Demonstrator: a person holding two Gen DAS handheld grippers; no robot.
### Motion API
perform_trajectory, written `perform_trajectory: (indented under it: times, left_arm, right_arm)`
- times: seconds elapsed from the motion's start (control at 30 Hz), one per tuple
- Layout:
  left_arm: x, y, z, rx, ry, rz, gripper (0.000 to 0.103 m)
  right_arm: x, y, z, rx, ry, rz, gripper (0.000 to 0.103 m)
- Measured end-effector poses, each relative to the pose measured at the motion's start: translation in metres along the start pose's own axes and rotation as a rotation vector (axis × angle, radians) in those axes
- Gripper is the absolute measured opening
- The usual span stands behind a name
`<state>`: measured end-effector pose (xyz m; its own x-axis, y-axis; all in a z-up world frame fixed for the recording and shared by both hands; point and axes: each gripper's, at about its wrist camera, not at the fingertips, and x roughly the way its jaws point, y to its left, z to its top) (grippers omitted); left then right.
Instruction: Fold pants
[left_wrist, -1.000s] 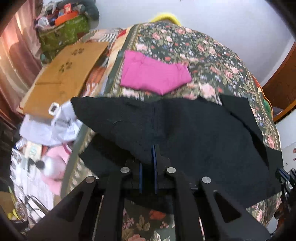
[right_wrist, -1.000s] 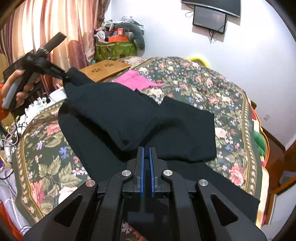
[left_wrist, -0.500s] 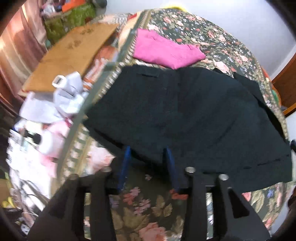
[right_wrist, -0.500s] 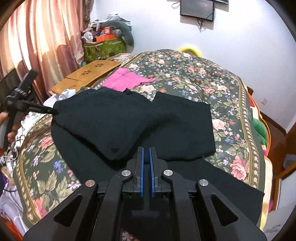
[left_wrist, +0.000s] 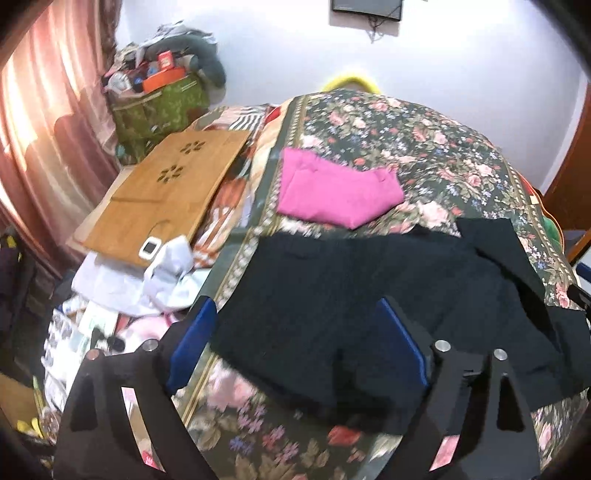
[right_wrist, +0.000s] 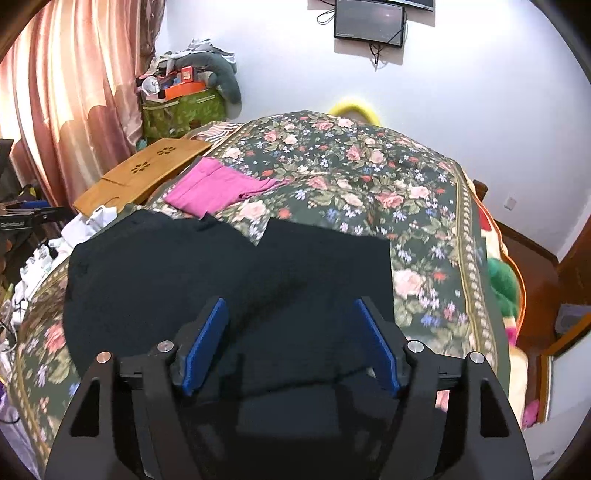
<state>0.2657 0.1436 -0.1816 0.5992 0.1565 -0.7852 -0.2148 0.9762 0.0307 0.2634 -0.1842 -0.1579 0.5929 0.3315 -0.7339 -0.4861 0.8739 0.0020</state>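
Presently, in the left wrist view, the left gripper (left_wrist: 295, 339) is held above the near edge of the floral-patterned bedspread (left_wrist: 424, 136), tilted down toward it, its blue-padded jaws spread wide with nothing between them. The black fabric pants (left_wrist: 351, 288) lie flat on the bedspread under and beyond the jaws, one panel folded over toward the right. A folded pink garment (left_wrist: 332, 192) lies just beyond the pants. A flat wooden board (left_wrist: 166, 188) rests off the bedspread's left side.

In the right wrist view, the right gripper (right_wrist: 291, 332) is held over the pants (right_wrist: 221, 273), pointing along the bedspread (right_wrist: 369, 166); its jaws are likewise spread wide and hold nothing. The pink garment (right_wrist: 218, 188) lies beyond the pants' far-left corner.
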Motion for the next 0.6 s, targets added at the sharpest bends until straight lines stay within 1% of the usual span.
perform_trajectory:
  times: [0.1, 0.27, 0.4, 0.5, 0.6]
  left_arm:
    - [0.01, -0.019, 0.014, 0.039, -0.008, -0.005, 0.091]
    - [0.04, -0.051, 0.032, 0.093, 0.015, -0.057, 0.092]
    - [0.067, -0.074, 0.034, 0.141, 0.049, -0.075, 0.092]
    - [0.089, -0.086, 0.035, 0.167, 0.09, -0.087, 0.092]
    - [0.104, -0.092, 0.034, 0.182, 0.114, -0.085, 0.092]
  right_arm:
    - [0.016, -0.008, 0.012, -0.002, 0.018, 0.012, 0.068]
    - [0.055, -0.017, 0.031, -0.003, 0.083, 0.044, 0.068]
    - [0.09, -0.016, 0.042, 0.0, 0.144, 0.09, 0.068]
    - [0.115, -0.012, 0.051, -0.026, 0.179, 0.111, 0.068]
    - [0.144, -0.008, 0.061, -0.053, 0.228, 0.132, 0.068]
